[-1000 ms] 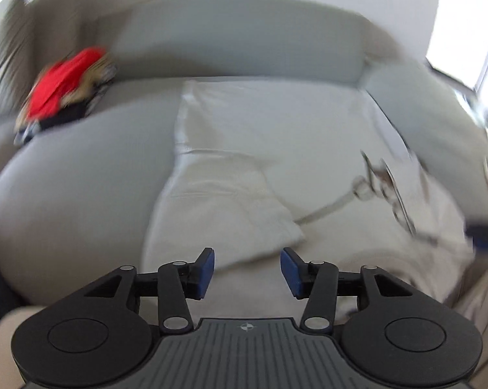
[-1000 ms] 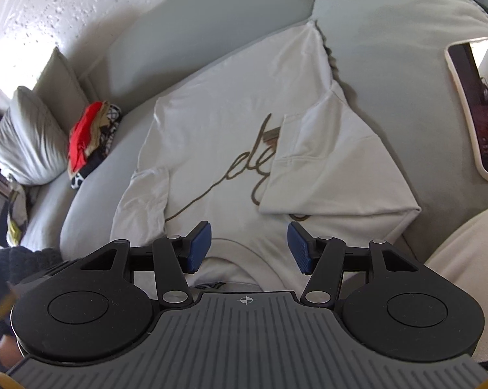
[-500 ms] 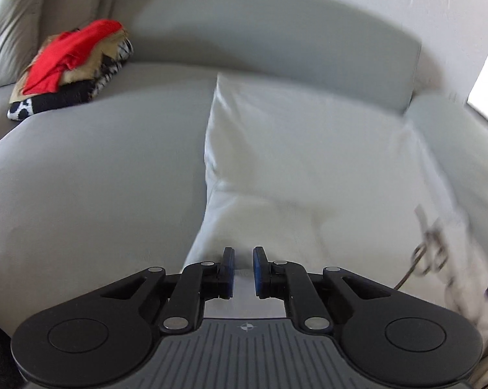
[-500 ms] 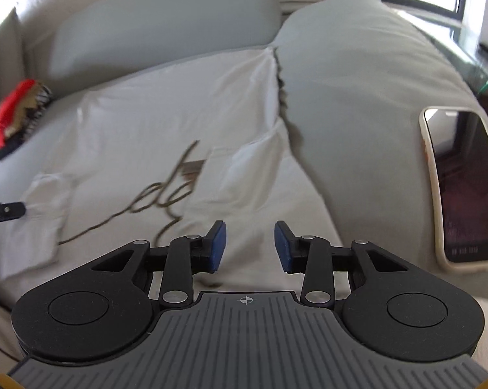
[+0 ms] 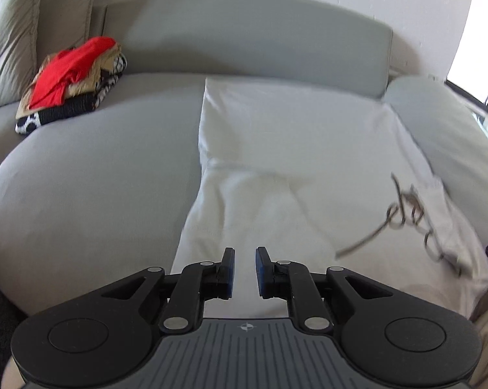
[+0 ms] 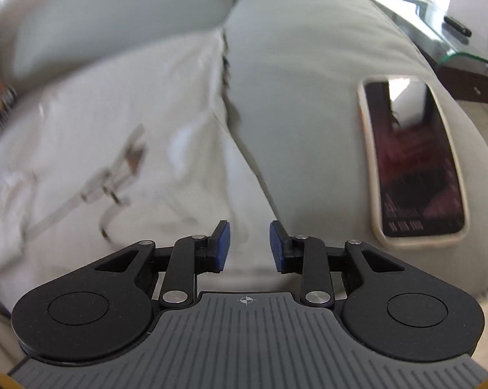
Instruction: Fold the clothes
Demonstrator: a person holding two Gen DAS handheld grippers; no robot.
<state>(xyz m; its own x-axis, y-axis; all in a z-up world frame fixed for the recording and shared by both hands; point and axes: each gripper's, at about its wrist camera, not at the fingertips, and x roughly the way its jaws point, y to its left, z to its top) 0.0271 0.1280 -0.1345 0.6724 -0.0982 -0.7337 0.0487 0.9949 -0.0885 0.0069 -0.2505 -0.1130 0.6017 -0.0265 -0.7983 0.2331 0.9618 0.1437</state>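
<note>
Left gripper (image 5: 244, 271): reopened to a narrow gap since half a second ago, holding nothing, low over the shirt (image 5: 292, 162) edge just ahead. Sleeve likely just released, so left fold probably done. Right gripper (image 6: 248, 246): moderately open, empty, dropped closer to the shirt's (image 6: 114, 123) right edge; phone (image 6: 412, 162) ahead-right on sofa (image 6: 292, 64).

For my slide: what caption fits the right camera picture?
Open tongs hover over a white T-shirt beside a phone on a sofa.
</note>
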